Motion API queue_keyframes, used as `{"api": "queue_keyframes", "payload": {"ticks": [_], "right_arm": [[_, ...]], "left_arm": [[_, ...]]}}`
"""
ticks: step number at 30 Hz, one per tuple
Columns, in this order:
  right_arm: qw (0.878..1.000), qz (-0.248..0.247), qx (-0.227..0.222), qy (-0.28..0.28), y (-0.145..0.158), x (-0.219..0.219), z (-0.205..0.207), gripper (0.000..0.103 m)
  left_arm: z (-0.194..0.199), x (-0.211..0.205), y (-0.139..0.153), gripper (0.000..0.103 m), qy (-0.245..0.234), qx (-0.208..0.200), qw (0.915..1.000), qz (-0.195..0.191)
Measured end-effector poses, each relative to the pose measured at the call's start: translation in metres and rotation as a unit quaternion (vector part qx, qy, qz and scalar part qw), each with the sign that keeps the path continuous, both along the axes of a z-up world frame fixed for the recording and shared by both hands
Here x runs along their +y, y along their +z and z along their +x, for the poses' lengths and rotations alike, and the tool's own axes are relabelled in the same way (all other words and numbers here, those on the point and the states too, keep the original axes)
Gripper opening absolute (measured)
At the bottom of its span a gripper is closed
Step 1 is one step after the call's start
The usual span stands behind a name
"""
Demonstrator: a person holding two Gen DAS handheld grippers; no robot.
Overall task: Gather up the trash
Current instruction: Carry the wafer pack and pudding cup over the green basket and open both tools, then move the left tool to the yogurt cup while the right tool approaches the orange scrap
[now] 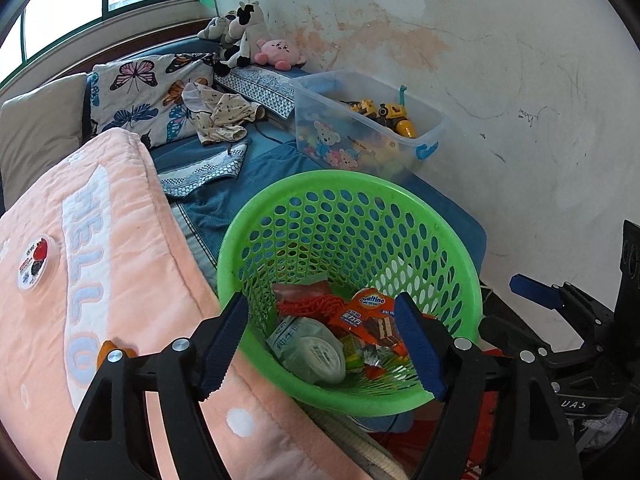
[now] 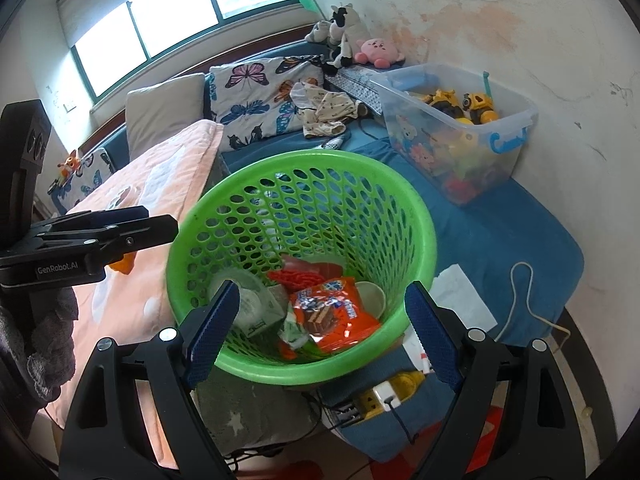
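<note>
1. I count several pieces of trash already in the green basket [image 1: 348, 216]: an orange snack wrapper [image 2: 332, 312], a clear plastic cup [image 1: 316, 352] and a red net [image 1: 312, 304].
2. Both my left gripper [image 1: 320, 348] and right gripper [image 2: 320, 332] hang over the basket with jaws apart, holding nothing.
3. I judge 2 items remain: a round sealed lid [image 1: 36, 264] on the pink quilt [image 1: 100, 280] and a white paper [image 2: 464, 300] on the blue sheet.
4. The basket sits near the bed's corner; the toy bin [image 2: 460, 136] crowds the wall side.
</note>
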State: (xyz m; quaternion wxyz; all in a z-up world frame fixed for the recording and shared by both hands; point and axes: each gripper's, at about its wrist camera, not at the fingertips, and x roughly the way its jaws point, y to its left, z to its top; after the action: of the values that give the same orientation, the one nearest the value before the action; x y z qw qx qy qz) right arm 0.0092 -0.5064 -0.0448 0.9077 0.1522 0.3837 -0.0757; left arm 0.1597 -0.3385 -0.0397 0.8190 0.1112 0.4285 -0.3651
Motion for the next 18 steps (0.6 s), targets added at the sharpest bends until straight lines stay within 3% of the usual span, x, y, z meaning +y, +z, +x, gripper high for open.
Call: {"api": "queue_keyframes", "payload": {"ticks": [18], "right_arm": [[0.998, -0.01, -0.018, 0.059, 0.018, 0.061, 0.018, 0.086]], "left_arm": [[0.009, 0.088, 0.021, 0.073, 0.061, -0.016, 0.998, -0.003]]}}
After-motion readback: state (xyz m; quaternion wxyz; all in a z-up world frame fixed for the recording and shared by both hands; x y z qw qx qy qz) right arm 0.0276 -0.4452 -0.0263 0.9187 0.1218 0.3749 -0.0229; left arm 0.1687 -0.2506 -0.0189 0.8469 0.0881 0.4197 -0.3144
